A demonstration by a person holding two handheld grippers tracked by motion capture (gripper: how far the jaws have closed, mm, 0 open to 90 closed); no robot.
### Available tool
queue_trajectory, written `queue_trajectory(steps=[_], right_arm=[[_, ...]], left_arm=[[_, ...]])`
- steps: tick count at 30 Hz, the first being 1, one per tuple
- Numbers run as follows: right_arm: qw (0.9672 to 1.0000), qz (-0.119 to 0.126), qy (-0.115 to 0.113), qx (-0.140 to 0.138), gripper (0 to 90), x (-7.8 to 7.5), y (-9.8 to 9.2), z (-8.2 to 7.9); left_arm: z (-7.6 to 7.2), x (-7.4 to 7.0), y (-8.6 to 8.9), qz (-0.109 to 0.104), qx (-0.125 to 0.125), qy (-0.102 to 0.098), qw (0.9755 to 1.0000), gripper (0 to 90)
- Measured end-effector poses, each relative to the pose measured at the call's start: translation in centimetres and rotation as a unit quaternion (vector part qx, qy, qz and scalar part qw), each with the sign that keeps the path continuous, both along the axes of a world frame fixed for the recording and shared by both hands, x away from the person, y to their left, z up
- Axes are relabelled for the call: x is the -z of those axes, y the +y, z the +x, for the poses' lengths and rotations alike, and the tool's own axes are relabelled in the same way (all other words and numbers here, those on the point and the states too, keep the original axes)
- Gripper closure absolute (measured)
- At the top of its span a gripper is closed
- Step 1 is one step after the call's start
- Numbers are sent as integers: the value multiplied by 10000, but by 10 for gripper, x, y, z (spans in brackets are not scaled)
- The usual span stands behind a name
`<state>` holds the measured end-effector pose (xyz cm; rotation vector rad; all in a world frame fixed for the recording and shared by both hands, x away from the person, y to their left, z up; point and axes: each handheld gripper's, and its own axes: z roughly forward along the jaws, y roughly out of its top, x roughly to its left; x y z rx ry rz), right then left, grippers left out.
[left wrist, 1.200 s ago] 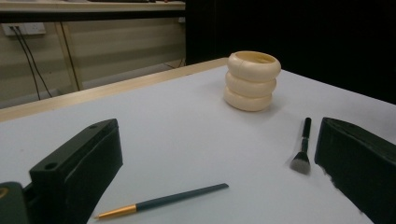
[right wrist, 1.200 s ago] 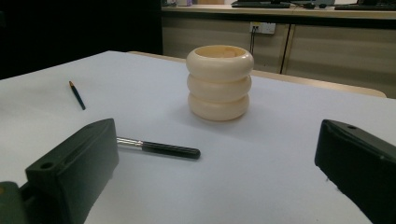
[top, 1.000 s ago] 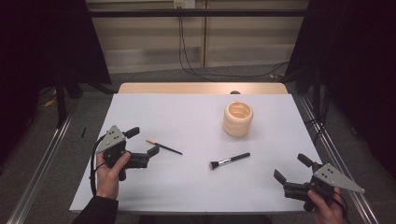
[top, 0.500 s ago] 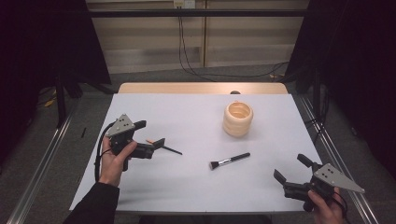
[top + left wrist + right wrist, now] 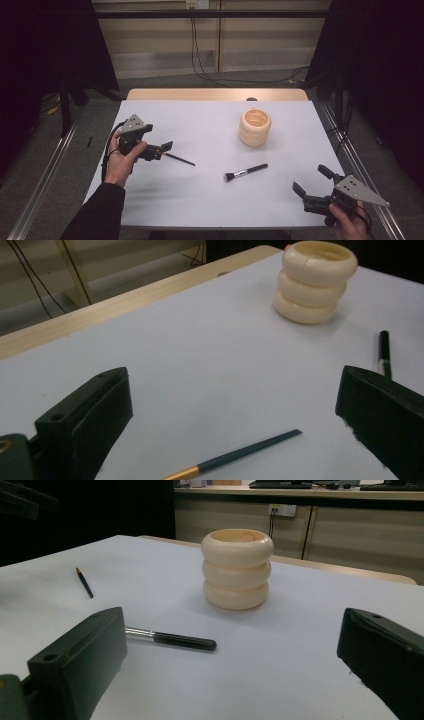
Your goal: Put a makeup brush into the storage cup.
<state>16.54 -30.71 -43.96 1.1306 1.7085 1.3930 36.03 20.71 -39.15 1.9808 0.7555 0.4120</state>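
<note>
A thin dark-handled brush (image 5: 179, 159) with a gold ferrule lies on the white table left of centre. My left gripper (image 5: 158, 139) is open right at the brush's near end; in the left gripper view the brush (image 5: 240, 455) lies low between the open jaws of my left gripper (image 5: 235, 390), untouched. A black-handled makeup brush (image 5: 245, 172) lies mid-table. A cream ribbed holder (image 5: 255, 127) stands upright behind it. Near the front right corner my right gripper (image 5: 311, 180) is open and empty. From my right gripper (image 5: 232, 630), the makeup brush (image 5: 175, 640) and the holder (image 5: 237, 570) are ahead.
The white table sheet (image 5: 210, 200) ends at a wooden strip (image 5: 215, 94) along the far edge. Metal rails (image 5: 40, 185) run along both sides of the table. Cables hang by the wall behind.
My left gripper has moved forward and to the right, up to the thin brush's near end. The right gripper and both brushes have stayed put.
</note>
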Motion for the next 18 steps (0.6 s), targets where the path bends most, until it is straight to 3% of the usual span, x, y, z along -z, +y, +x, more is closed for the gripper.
queue_trajectory(steps=[6,10,14,18], right_arm=[[10000,-9,23,-3,0,0,0,0],[10000,-21,5,-14,0,0,0,0],[10000,-9,32,-40,0,0,0,0],[10000,7,32,-25,0,0,1,0]], left_arm=[[13,-1,-2,355,155,264,9989,17],[19,2,-6,699,295,452,9961,23],[22,3,-15,960,449,630,9924,25],[27,3,-21,1347,645,833,9853,29]])
